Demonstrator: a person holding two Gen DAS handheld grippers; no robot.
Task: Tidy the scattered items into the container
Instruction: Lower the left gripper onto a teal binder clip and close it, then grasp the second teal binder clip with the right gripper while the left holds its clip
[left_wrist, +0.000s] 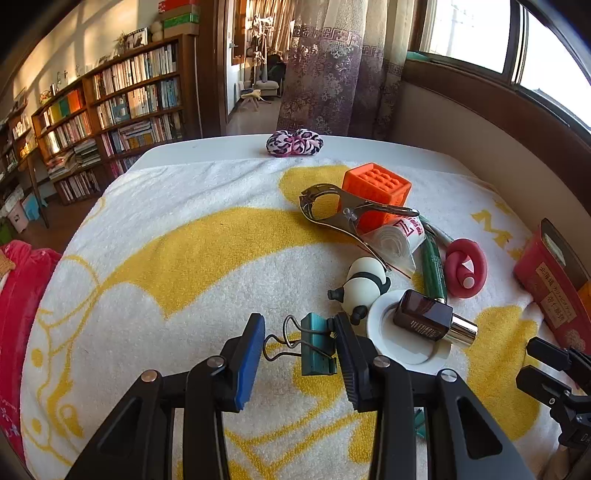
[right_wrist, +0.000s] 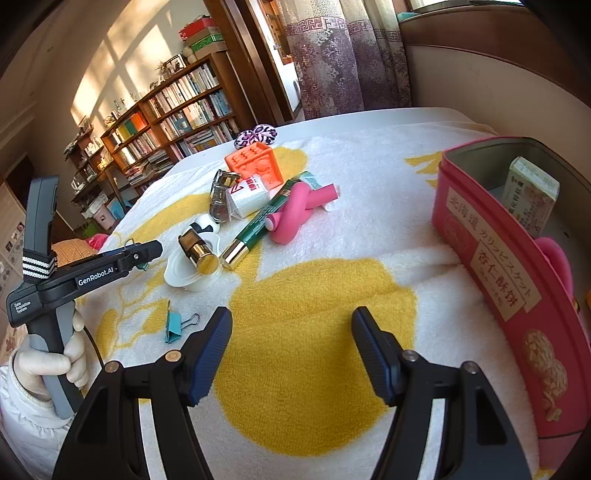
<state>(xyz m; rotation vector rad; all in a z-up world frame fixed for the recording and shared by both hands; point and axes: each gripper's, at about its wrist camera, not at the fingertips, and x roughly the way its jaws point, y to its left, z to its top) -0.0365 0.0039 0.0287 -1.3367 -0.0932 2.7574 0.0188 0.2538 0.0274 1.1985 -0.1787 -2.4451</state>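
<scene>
- Teal binder clip sits pinched in the left gripper. Its body presses against one finger and its wire loops reach the blue pad of the other.
- The right wrist view shows this gripper near the left edge of the towel, held by a gloved hand.
- A second teal clip lies flat on the towel, near the front-left corner.
- The right gripper is spread wide with nothing between its fingers. It hovers over a yellow patch near the front edge of the towel.
- The red tin stands at the right edge of the towel with its top open. A small pale carton stands inside it, and a pink item shows behind its wall.
- The remaining clutter lies grouped in the right half of the towel:
  - an orange block lies farthest back;
  - a metal clamp leans against the block;
  - a white wrapped roll lies just beside the clamp;
  - a green tube and a pink twisted toy lie touching;
  - a panda figure lies beside a white dish;
  - a dark bottle with a gold cap lies across the dish.
- A leopard-print scrunchie rests on the bare table, at its far edge beyond the towel.
</scene>
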